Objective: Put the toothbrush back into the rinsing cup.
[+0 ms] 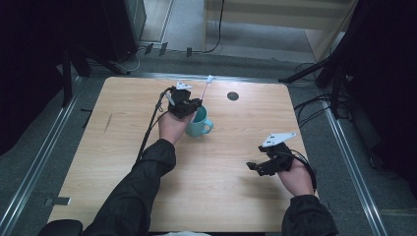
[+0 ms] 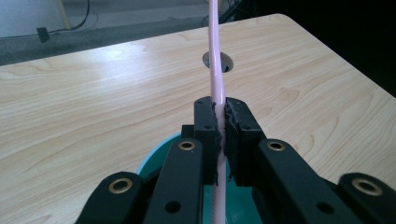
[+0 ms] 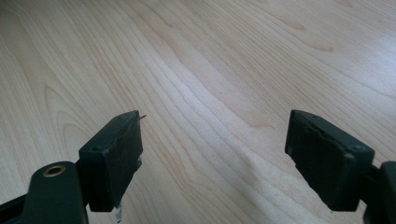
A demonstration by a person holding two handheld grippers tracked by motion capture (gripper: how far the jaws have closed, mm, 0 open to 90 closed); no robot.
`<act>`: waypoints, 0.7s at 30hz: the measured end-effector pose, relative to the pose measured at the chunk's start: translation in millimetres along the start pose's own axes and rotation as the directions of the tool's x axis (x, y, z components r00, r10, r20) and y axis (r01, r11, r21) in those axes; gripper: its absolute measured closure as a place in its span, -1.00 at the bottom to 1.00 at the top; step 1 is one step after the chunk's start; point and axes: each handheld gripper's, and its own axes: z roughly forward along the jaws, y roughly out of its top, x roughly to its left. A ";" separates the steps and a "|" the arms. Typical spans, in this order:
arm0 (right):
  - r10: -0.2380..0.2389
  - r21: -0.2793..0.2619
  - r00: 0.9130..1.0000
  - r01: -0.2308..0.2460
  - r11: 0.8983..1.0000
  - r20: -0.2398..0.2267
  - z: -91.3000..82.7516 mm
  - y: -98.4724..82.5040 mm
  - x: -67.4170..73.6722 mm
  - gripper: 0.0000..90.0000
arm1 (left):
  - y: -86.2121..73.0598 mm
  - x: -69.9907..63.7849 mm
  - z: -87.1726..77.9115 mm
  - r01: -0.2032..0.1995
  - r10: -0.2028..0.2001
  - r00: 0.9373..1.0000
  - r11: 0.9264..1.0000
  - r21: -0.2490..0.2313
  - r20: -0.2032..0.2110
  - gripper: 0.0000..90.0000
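**Pink handle clamped over the teal mug, not yet let go**

Pink plastic first: gripping a slim toothbrush [image 1: 205,90] in the left gripper [image 1: 196,103], pads shut tight on the handle from both sides, no gap visible in the left gripper view [image 2: 220,112]. Holding it near upright and leaning slightly away, with the brush head up toward the far edge of the table [image 1: 123,147] and the lower end pointing down into the mouth of the mug [image 1: 196,129]. In the left gripper view, seeing the handle [image 2: 215,70] run up past the round cable hole [image 2: 218,60] and down below the jaws over the teal inside of the mug [image 2: 154,156]. Cannot tell whether the lower tip touches the bottom, being hidden under the jaws.

Resting the right gripper [image 1: 253,167] low over bare wood at the near right, well apart from the mug, jaws spread wide and holding nothing [image 3: 212,140].

Judged as done: toothbrush picked up, carried to the mug near the table's middle, lined up over the opening and probably part of the way in. Judged as left: lowering the last bit if needed, opening the pads so the handle drops and leans on the rim, then lifting clear without knocking the mug or dragging the brush back out.
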 end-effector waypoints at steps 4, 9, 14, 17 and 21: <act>-0.003 0.000 1.000 0.003 1.000 -0.001 0.1 0.1 -0.1 -0.58 | 1.0 0.5 -2.1 -0.001 0.001 1.000 1.000 0.000 0.004 0.86; 0.000 0.002 1.000 0.000 1.000 -0.001 0.2 0.3 0.1 -0.58 | 2.6 2.4 -5.7 -0.014 0.014 1.000 1.000 0.010 0.017 0.85; 0.001 -0.001 1.000 -0.001 1.000 0.002 -0.7 -0.1 -0.3 -0.58 | 2.8 4.3 -6.0 -0.015 0.015 1.000 0.999 0.037 -0.001 0.85; 0.000 -0.003 1.000 0.000 1.000 0.002 -0.9 0.0 -0.3 -0.58 | 3.9 4.9 -5.9 -0.022 0.022 1.000 0.998 0.056 -0.005 0.85; -0.003 -0.001 1.000 0.003 1.000 0.001 -0.6 0.3 0.1 -0.58 | 6.6 4.4 -5.0 -0.027 0.029 0.999 0.995 0.097 -0.016 0.85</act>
